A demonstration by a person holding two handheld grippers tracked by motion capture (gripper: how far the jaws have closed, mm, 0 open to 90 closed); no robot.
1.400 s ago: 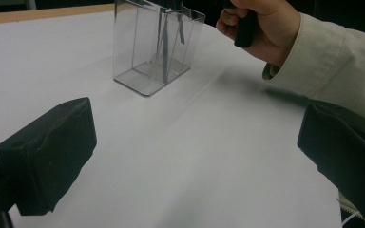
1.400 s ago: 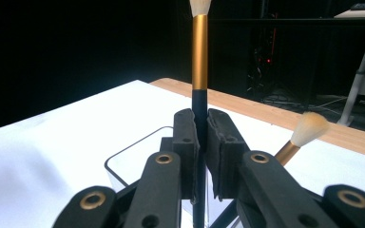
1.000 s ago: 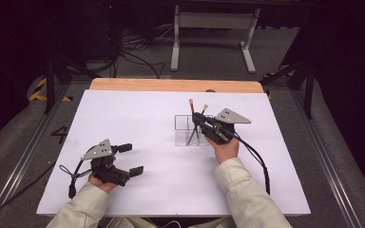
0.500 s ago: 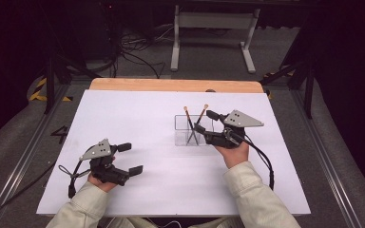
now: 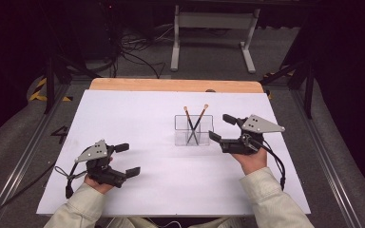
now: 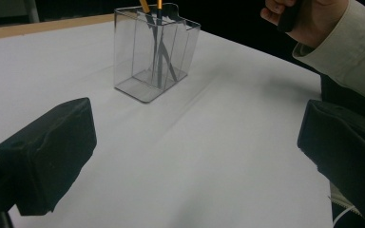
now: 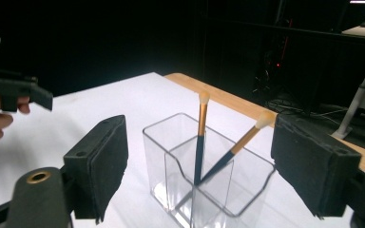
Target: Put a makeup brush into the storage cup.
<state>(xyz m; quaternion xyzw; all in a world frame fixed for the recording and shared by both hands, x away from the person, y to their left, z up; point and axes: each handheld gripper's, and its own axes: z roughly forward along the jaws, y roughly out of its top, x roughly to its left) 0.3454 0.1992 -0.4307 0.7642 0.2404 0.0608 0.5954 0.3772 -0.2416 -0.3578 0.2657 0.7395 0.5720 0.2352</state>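
Note:
A clear plastic holder (image 5: 193, 130) stands mid-table with two brushes (image 5: 190, 122) crossed inside it, dark handles down and pale tips up. My right gripper (image 5: 221, 126) hovers just right of the holder, pointing at it. Its jaws have just been opening and stand open with nothing between them. In the right gripper view the holder (image 7: 209, 180) and both brushes (image 7: 201, 137) sit just beyond the open right gripper (image 7: 206, 161). My left gripper (image 5: 128, 159) rests open at the front left. In its own view the left gripper (image 6: 195, 152) is empty and the holder (image 6: 152, 52) stands farther off.
The white table top (image 5: 138, 118) has a wooden strip (image 5: 171, 85) along its far edge. Past the table are a dark floor with cables and a white stand (image 5: 209, 28). The person's right hand (image 6: 313, 19) appears beyond the holder in the left gripper view.
My right gripper has let go of a brush, which now leans in the holder. It has opened, drawn back to the right and risen a little. The left gripper has not moved.

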